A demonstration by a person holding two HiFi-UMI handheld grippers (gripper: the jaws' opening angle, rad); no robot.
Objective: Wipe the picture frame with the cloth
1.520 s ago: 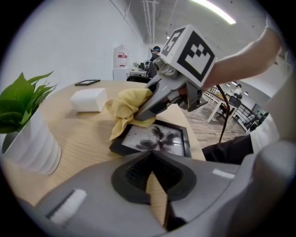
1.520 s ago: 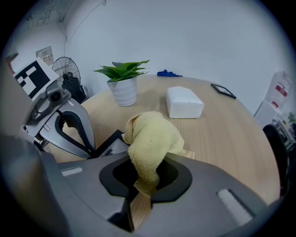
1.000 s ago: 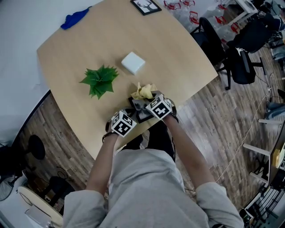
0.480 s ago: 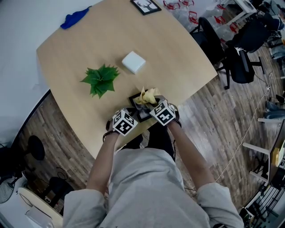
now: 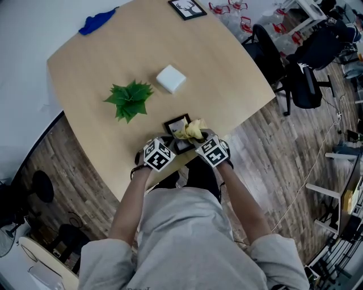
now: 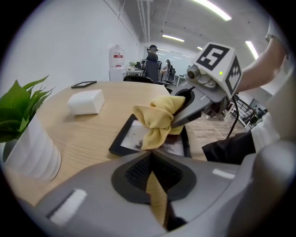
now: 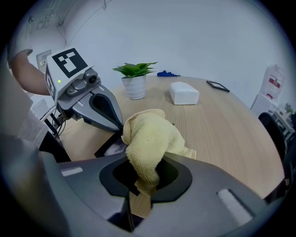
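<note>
The right gripper (image 7: 141,187) is clamping the cloth (image 7: 149,136) and holding its bunched end on the frame (image 6: 132,138) (which is lying flat near the table's (image 5: 227,73) front edge). The left gripper (image 6: 151,159) is pointing at the frame's near edge, just beside it, jaws pinched together on nothing. The plant (image 5: 129,99) and box (image 5: 170,79) are standing well beyond.

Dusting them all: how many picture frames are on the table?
2. The near picture frame lies at the table's near edge, partly under the yellow cloth; the far picture frame lies at its far edge. Nothing seems to hide another.
</note>
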